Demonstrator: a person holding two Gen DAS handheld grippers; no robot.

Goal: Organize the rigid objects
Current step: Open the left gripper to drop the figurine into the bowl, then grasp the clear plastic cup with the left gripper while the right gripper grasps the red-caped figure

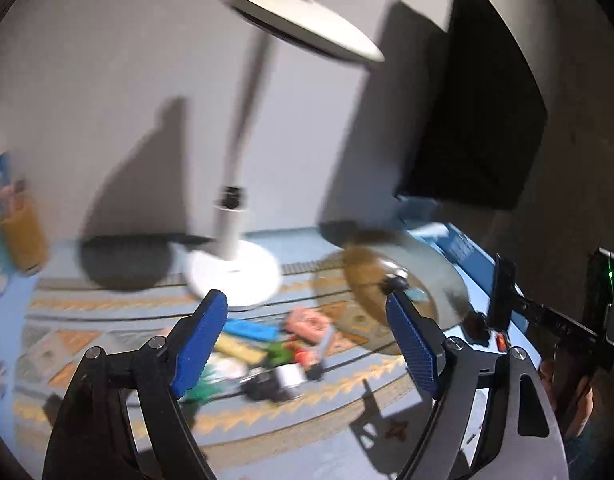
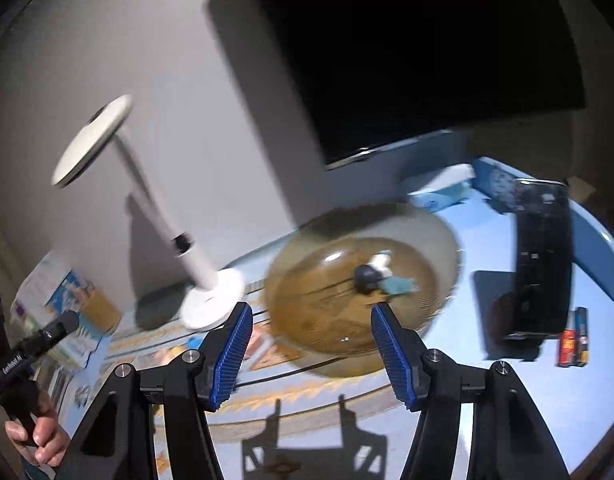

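Just below and ahead of your open, empty left gripper (image 1: 307,336) lies the toy pile (image 1: 267,356), nearer it than your open right gripper (image 2: 311,344).

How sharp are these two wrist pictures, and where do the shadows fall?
Left wrist view: motion-smeared white desk lamp and small toy pile; hard lamp shadow on the wall. Right wrist view: blurred brown glass lid; crisp jaw shadows on the patterned cloth.

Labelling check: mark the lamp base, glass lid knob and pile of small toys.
lamp base (image 1: 235,276), left wrist view, top of white disc
lid knob (image 2: 367,276), right wrist view, dark knob
toy pile (image 1: 307,322), left wrist view, pink piece
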